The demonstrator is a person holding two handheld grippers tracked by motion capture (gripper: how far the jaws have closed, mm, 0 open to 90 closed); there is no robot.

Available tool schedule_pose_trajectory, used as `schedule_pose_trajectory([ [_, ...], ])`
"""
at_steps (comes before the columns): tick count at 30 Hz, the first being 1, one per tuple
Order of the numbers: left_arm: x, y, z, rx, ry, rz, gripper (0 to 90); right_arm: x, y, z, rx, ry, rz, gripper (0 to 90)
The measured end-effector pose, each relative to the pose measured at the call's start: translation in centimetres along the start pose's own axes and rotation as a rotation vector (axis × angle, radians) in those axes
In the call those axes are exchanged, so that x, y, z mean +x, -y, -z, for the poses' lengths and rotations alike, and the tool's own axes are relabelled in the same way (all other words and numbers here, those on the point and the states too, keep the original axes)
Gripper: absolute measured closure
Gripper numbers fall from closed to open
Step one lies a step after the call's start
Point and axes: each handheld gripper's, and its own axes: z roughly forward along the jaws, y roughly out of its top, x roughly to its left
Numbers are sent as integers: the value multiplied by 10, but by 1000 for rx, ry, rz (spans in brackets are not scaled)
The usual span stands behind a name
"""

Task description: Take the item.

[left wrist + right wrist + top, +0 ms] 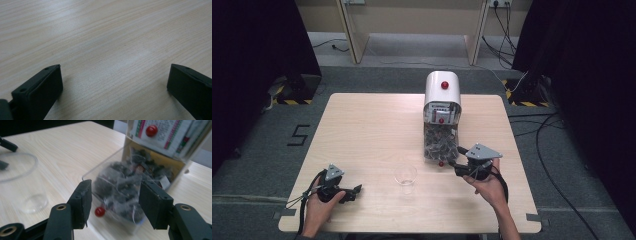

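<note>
Surface: pale wood-grain table (362, 130), rectangular, with notched front corners. It stands on grey carpet; a black numeral 5 (298, 135) is marked on the floor at far left. Black curtains hang at both sides, yellow-and-black hazard tape lies at their feet, cables trail along the right, and light wooden furniture legs stand at the back.

Left gripper (354, 190): held in the person's left hand low at the table's front left, jaws pointing right along the tabletop. In the left gripper view the jaws stand wide apart over bare wood, nothing between them.

Clear cup (405, 175): empty, upright, near the front centre, between the two grippers and apart from both. In the right gripper view it sits at the left edge (18, 182).

Dispenser (442, 92): white domed top with red knob, printed sachets behind a clear front, and a clear drawer (440, 145) pulled out towards the person — full of dark tea bags, with a small red knob on its front wall.

Right gripper (453, 165): held at the drawer's front right corner. In the right gripper view the jaws are part-spread (113, 202) — the drawer's near end and its tea bags (120, 185) lie between and just beyond the pads, with no contact discernible; the red knob (99, 211) sits just inside the left jaw.
</note>
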Motion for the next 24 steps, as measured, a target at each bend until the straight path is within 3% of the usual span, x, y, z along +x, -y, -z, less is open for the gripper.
schedule_pose_trajectory([
  [24,0,0,0,0,0,0,0,-5,-12,-30,17,-18,8,455],
])
